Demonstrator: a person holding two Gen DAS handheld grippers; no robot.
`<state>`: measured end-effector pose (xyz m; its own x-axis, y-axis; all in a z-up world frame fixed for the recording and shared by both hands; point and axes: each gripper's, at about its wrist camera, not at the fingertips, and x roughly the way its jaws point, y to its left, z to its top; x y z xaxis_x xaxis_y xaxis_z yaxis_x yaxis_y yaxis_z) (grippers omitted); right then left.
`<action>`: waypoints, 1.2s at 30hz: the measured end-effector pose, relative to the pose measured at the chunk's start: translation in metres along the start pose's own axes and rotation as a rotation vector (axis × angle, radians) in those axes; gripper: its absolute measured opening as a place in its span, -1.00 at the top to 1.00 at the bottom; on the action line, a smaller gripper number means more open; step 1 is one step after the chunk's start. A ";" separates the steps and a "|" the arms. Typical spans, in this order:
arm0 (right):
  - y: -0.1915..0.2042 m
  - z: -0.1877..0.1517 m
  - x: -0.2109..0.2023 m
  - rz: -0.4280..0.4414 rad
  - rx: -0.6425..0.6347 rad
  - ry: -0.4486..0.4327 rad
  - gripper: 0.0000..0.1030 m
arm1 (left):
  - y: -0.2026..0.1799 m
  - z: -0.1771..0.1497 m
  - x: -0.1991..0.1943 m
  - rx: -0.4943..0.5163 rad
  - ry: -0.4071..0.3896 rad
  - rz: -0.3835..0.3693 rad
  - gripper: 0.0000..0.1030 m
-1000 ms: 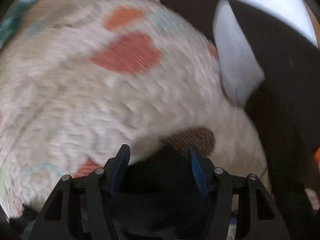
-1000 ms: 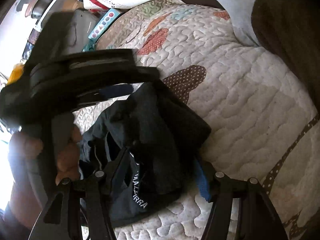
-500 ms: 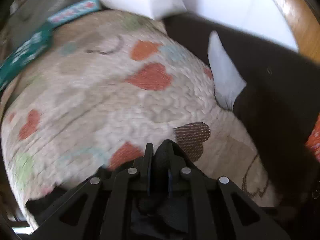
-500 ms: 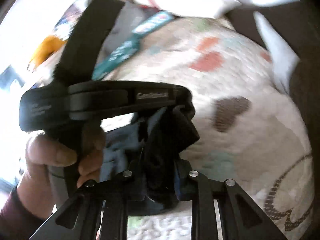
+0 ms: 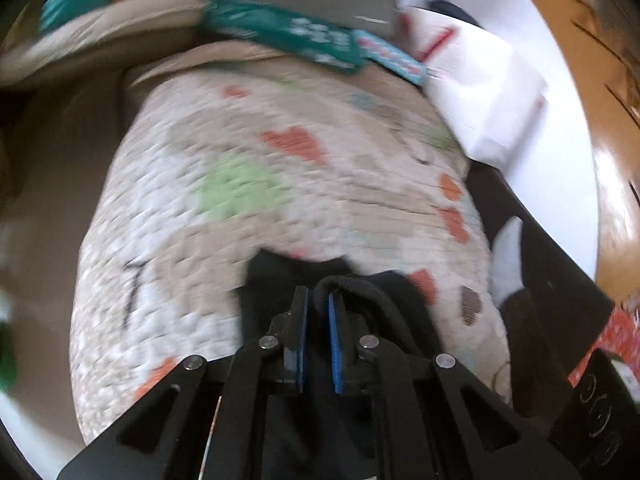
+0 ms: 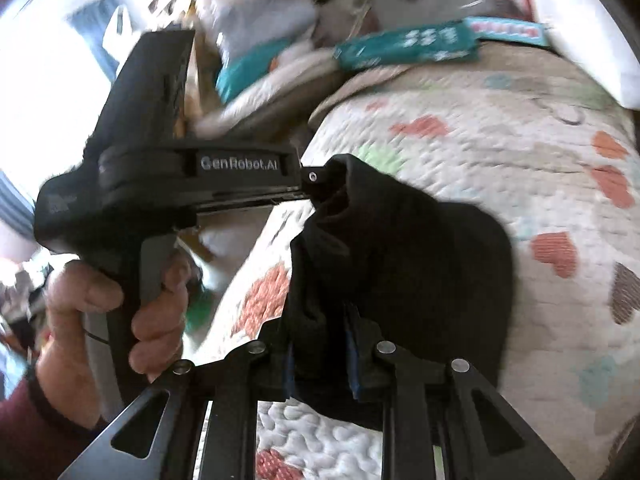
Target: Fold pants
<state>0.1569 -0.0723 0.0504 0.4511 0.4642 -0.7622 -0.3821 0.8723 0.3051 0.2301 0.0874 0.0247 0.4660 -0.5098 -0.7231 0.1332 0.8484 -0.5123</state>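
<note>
The black pants [image 6: 404, 248] hang bunched above a cream quilt with coloured hearts [image 6: 500, 152]. My right gripper [image 6: 320, 320] is shut on a thick fold of the pants near their lower edge. My left gripper [image 5: 318, 300] is shut on a ribbed black edge of the pants [image 5: 360, 288]; in the right wrist view its body [image 6: 200, 176] reaches in from the left, held by a hand, with its tip buried in the cloth. Most of the pants is hidden below the fingers in the left wrist view.
The quilt [image 5: 248, 200] covers a bed. A teal patterned band [image 5: 288, 36] and white pillows [image 5: 488, 92] lie at its far end. A dark blanket [image 5: 532, 280] lies on the right, with a wooden headboard [image 5: 608, 80] behind it. Cluttered items [image 6: 256, 16] stand beyond the bed.
Both grippers went from open around the pants to shut on them. They have lifted the pants off the quilt and both views have swung toward the far end of the bed.
</note>
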 end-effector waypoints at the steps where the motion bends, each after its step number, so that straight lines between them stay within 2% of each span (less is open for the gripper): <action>1: 0.006 -0.001 0.015 -0.015 -0.026 0.023 0.57 | 0.012 -0.003 0.000 -0.024 -0.004 0.009 0.79; 2: 0.010 -0.002 0.026 -0.024 -0.046 0.039 0.56 | 0.023 -0.006 0.001 -0.051 -0.008 0.027 0.77; 4: 0.016 -0.005 0.044 -0.035 -0.082 0.066 0.44 | 0.040 -0.008 0.003 -0.091 -0.008 0.064 0.35; 5: 0.017 -0.007 0.048 -0.046 -0.096 0.068 0.40 | 0.043 -0.007 0.002 -0.098 -0.010 0.076 0.25; 6: 0.018 -0.009 0.049 -0.050 -0.112 0.065 0.23 | 0.047 -0.006 0.000 -0.102 -0.021 0.096 0.16; 7: 0.022 -0.012 0.045 -0.037 -0.136 0.060 -0.06 | 0.049 -0.004 -0.005 -0.107 -0.046 0.136 0.15; 9: 0.032 -0.018 0.034 -0.002 -0.179 0.075 -0.36 | 0.055 -0.004 -0.013 -0.136 -0.072 0.173 0.11; 12: 0.033 -0.021 0.006 0.033 -0.202 0.071 -0.37 | 0.074 -0.015 -0.028 -0.265 -0.103 0.161 0.10; 15: 0.018 -0.019 -0.020 0.017 -0.167 0.038 -0.37 | 0.082 -0.033 -0.039 -0.342 -0.101 0.128 0.10; 17: -0.004 -0.014 -0.037 -0.052 -0.118 -0.004 -0.37 | 0.073 -0.043 -0.046 -0.318 -0.118 0.159 0.10; 19: -0.027 -0.009 -0.047 -0.141 -0.080 -0.028 -0.37 | 0.055 -0.050 -0.049 -0.257 -0.124 0.212 0.10; 21: -0.048 -0.003 -0.051 -0.194 -0.028 -0.038 -0.37 | 0.032 -0.054 -0.047 -0.170 -0.131 0.242 0.08; 23: -0.061 0.000 -0.055 -0.214 0.017 -0.050 -0.37 | 0.013 -0.053 -0.035 -0.081 -0.105 0.283 -0.05; 25: -0.072 -0.001 -0.053 -0.213 0.064 -0.046 -0.37 | 0.009 -0.051 -0.026 -0.067 -0.094 0.280 -0.16; 29: -0.084 -0.007 -0.040 -0.196 0.157 -0.013 -0.37 | 0.018 -0.050 -0.019 -0.162 -0.080 0.149 -0.17; 31: -0.086 -0.008 -0.034 -0.185 0.178 -0.017 -0.37 | 0.010 -0.047 -0.025 -0.138 -0.123 0.133 -0.20; 33: -0.083 -0.005 -0.028 -0.182 0.175 -0.027 -0.37 | 0.001 -0.042 -0.029 -0.099 -0.150 0.151 -0.33; 36: -0.073 0.006 -0.012 -0.188 0.157 -0.013 -0.37 | 0.003 -0.036 -0.013 -0.103 -0.112 0.273 -0.35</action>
<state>0.1839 -0.1405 0.0402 0.5130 0.2921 -0.8072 -0.1603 0.9564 0.2443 0.1933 0.0919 0.0161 0.5664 -0.2412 -0.7880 -0.0971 0.9300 -0.3545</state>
